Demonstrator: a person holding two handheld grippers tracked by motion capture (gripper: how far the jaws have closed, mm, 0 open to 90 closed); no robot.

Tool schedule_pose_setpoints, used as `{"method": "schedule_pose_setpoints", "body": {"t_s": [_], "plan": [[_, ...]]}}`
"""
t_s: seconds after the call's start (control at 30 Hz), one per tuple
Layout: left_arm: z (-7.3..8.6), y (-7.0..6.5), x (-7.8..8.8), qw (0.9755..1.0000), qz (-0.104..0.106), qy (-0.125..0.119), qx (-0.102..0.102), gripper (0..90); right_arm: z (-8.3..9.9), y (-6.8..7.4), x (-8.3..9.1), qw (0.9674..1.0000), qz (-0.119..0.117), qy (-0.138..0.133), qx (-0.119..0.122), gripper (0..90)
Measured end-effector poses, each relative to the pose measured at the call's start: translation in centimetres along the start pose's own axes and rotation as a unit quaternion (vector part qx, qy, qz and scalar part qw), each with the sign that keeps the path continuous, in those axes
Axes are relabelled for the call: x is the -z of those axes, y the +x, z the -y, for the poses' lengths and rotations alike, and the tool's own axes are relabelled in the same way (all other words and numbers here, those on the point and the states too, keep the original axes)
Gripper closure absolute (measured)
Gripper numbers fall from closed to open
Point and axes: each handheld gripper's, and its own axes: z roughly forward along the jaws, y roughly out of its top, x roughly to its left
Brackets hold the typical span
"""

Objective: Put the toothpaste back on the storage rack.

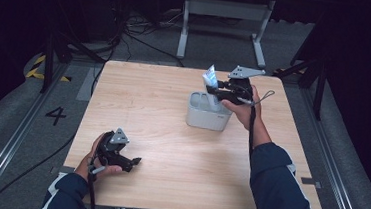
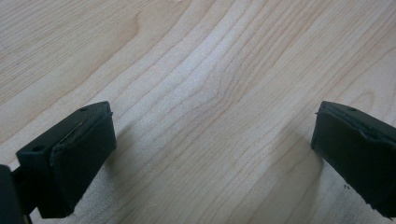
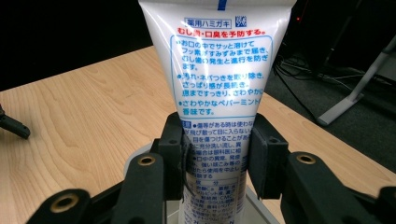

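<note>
A white toothpaste tube (image 3: 219,84) with blue and red print stands upright, its crimped end up, and my right gripper (image 3: 215,161) is shut on its lower half. In the high view the tube (image 1: 210,80) sticks up out of a grey holder cup (image 1: 207,117) at the table's middle right, with the right gripper (image 1: 218,93) reaching in from the right. My left gripper (image 1: 136,162) rests low at the near left of the table, open. In the left gripper view its jaws stand wide apart over bare wood, the left gripper (image 2: 212,149) holding nothing.
The wooden table (image 1: 139,96) is bordered by dark floor with cables and a metal stand (image 1: 226,10) beyond the far edge. The holder's rim (image 3: 135,158) shows just under the right jaws.
</note>
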Motion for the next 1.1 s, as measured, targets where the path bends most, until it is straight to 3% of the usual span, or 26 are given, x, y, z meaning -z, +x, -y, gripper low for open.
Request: {"method": "schedule_pose_setpoints", "body": {"t_s": [0.7,1.1], "plan": [[0.0,0.0,0.0,1.0000,0.000,0.001,-0.001,0.3,3.0,0.2,0.6,0.9989,-0.008,0.042,0.019,62.7],[0.0,0.0,0.0,1.0000,0.000,0.000,0.002,0.3,4.2,0.2,1.1,0.9987,-0.011,0.047,0.016,62.6]]}}
